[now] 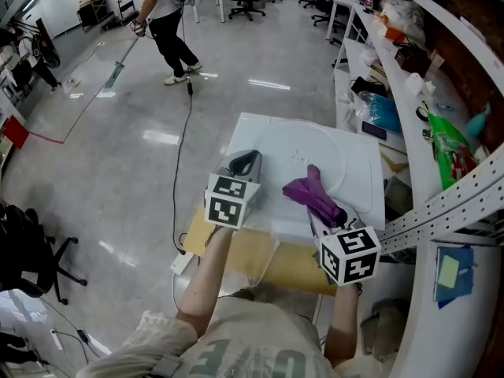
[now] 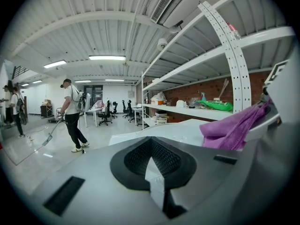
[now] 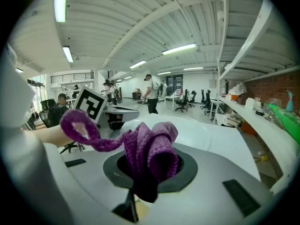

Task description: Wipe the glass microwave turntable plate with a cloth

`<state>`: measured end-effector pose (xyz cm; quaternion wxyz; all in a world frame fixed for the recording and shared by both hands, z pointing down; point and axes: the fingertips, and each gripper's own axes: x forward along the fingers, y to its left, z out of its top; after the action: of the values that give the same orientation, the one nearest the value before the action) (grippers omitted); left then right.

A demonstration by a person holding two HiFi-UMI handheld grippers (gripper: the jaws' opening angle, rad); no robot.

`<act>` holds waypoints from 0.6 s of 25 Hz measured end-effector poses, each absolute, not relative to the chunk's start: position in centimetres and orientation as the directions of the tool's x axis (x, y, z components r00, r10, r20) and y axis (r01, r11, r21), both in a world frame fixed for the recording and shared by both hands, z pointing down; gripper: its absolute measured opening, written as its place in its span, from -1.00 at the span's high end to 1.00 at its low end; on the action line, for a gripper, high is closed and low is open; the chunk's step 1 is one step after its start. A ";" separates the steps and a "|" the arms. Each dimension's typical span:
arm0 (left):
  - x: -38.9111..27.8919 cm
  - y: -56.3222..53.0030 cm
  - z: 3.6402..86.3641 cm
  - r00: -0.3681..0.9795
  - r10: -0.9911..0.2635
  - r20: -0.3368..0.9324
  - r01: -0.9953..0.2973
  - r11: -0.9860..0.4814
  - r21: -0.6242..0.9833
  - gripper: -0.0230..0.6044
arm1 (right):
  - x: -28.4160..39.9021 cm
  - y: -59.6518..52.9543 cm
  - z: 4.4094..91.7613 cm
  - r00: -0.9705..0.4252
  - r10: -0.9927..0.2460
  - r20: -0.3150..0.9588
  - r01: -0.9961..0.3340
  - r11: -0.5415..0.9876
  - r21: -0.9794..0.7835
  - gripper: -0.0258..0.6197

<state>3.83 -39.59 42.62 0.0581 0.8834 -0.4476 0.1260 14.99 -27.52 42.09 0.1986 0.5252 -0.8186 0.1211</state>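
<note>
The round glass turntable plate [image 1: 303, 150] lies on a white top [image 1: 364, 176] in front of me. My left gripper [image 1: 245, 162] sits at the plate's left rim. Its jaws are closed with a pale, clear edge between them [image 2: 152, 165], which looks like the plate's rim. A purple cloth [image 1: 313, 194] is bunched in my right gripper [image 1: 324, 211], which is shut on it [image 3: 147, 172] over the plate's near right part. A loop of the cloth [image 3: 150, 146] hangs out to the left. The cloth [image 2: 234, 125] also shows at the right of the left gripper view.
Long white shelves [image 1: 441, 93] with a green bag [image 1: 450, 146] and other clutter run along the right. A tan board [image 1: 256, 257] lies under the near edge of the white top. A person with a mop [image 1: 169, 22] works on the floor at the back left, a cable [image 1: 183, 140] trailing.
</note>
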 end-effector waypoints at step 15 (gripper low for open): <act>2.9 -40.3 41.9 0.619 -0.750 0.231 -0.785 -0.593 0.180 0.92 | 7.8 -35.4 42.4 -0.441 -0.737 0.512 -0.827 0.556 0.088 0.72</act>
<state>2.91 -40.34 41.94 0.1327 0.8900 -0.4313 0.0654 7.79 -35.38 42.42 0.2553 0.4631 -0.8442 0.0877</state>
